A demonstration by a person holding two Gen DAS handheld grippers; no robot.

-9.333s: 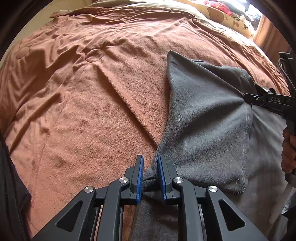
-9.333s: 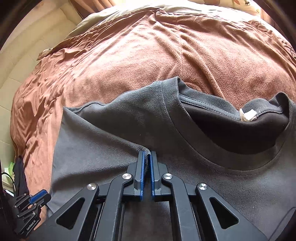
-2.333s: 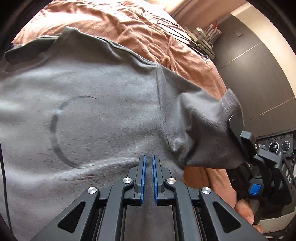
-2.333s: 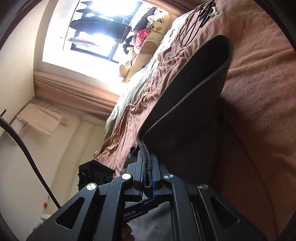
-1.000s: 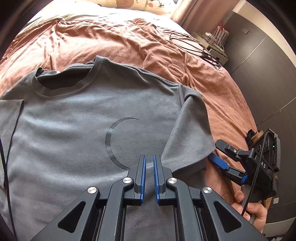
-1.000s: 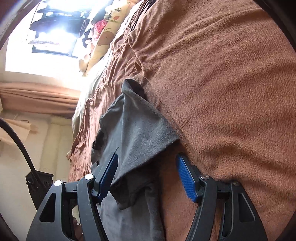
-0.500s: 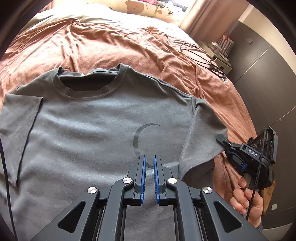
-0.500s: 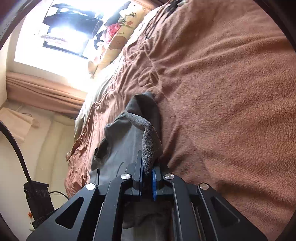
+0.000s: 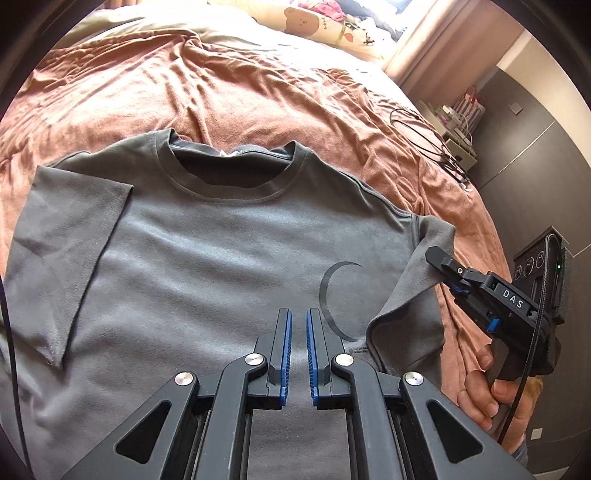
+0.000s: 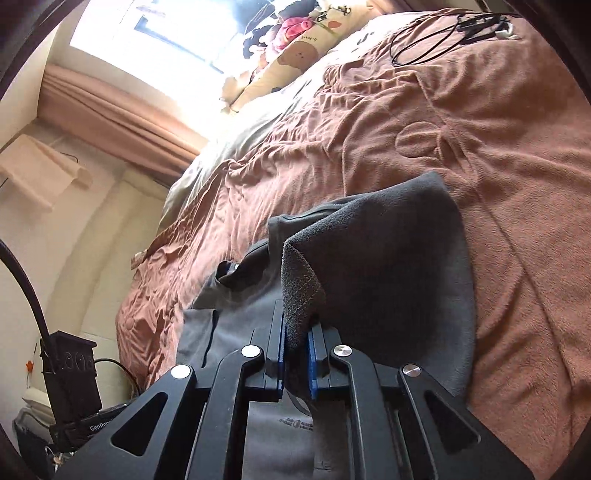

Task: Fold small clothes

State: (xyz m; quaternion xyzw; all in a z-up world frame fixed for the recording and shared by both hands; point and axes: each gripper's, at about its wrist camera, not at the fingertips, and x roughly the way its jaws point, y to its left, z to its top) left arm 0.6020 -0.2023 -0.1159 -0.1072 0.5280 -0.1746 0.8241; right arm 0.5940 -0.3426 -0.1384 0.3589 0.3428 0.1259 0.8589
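Note:
A grey T-shirt (image 9: 221, 251) with a crescent print lies face up on the bed, collar at the far side. Its left-hand sleeve (image 9: 66, 240) is folded in over the chest. My left gripper (image 9: 298, 314) hovers shut over the shirt's lower middle with nothing between its pads. My right gripper (image 9: 439, 258) comes in from the right, held by a hand (image 9: 484, 387). In the right wrist view the right gripper (image 10: 297, 325) pinches the hem of the other sleeve (image 10: 388, 277), raised off the blanket. Its jaws are opening slightly, with the cloth still between the pads.
A rumpled brown blanket (image 9: 221, 85) covers the bed all round the shirt. Printed pillows (image 9: 314, 22) lie at the head. Black cables (image 9: 424, 125) lie on the blanket at the far right, near the bed's edge and a dark cabinet wall (image 9: 535, 155).
My right gripper went from wide open around the sleeve to closed on its hem, then lifted and rolled with it. My left gripper drew back, bringing the whole shirt into view.

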